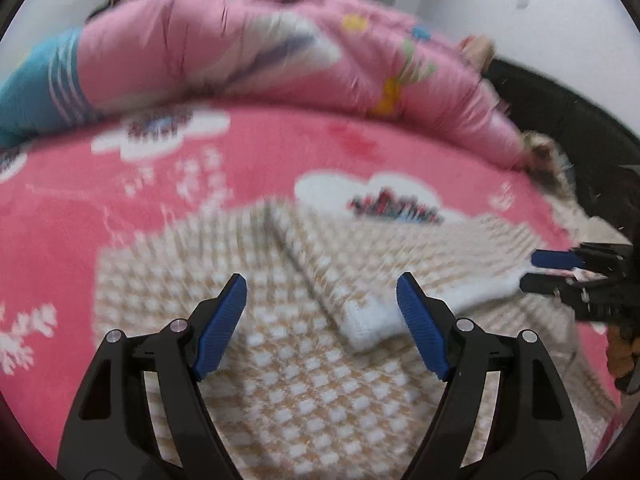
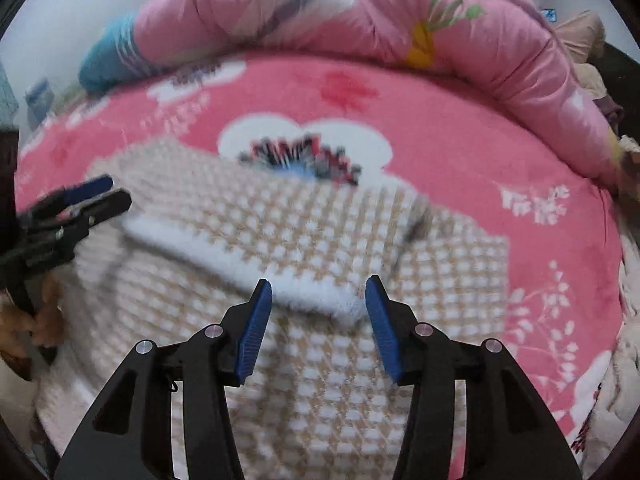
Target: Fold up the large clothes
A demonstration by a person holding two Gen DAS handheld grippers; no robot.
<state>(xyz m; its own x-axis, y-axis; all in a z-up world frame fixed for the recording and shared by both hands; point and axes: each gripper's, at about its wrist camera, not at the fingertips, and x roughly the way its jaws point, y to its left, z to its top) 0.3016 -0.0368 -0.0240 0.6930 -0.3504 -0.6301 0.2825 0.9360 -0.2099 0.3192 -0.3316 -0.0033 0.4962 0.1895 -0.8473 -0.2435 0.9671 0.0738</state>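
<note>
Sweater [image 1: 288,380], beige with white checks, lies blurred on the pink blanket [image 1: 248,168], filling the lower middle of both views; its lower edge is cut off. Left gripper [image 1: 322,320] stands wide and empty above it. Right gripper [image 2: 319,320] is half open, nothing between its fingers. Only the right view shows a hand [image 2: 28,320] at the left edge.

Beige-and-white checked sweater [image 2: 304,232], pink floral blanket [image 2: 460,148]
</note>
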